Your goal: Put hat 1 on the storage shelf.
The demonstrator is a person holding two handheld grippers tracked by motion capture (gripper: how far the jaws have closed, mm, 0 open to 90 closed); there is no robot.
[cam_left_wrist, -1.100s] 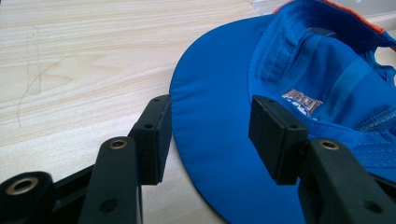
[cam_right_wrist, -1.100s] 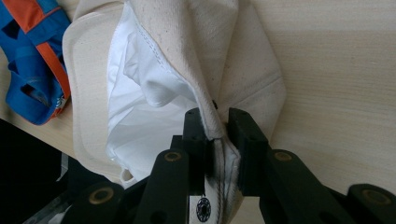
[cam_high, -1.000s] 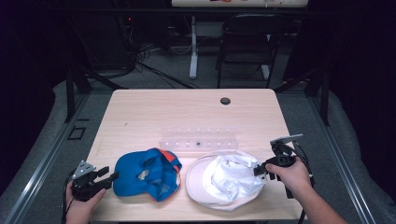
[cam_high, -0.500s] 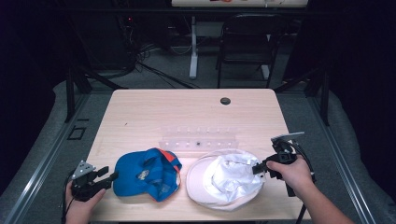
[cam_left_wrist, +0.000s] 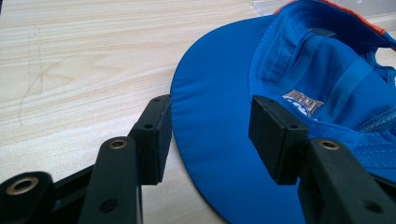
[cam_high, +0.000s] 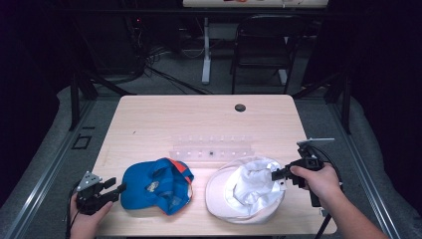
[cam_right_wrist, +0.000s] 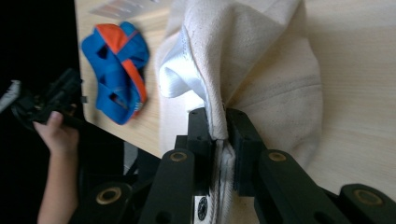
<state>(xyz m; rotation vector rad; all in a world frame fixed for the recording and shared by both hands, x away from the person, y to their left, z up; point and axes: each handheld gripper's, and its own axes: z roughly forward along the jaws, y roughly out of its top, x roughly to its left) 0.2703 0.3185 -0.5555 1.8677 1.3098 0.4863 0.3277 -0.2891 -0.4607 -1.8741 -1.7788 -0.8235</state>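
The right tongs [cam_right_wrist: 218,126] had just clenched on the white hat [cam_high: 249,191] at its edge. The left tongs [cam_left_wrist: 210,135] stood released around the blue cap's [cam_high: 157,185] brim (not pressing). Both lay on the surface [cam_high: 199,119]; lifting seemingly remained.

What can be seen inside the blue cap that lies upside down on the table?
Inside the blue cap a small label and blue seam tapes show. The label's print is too blurred to read, and the cap covers the table beneath it.
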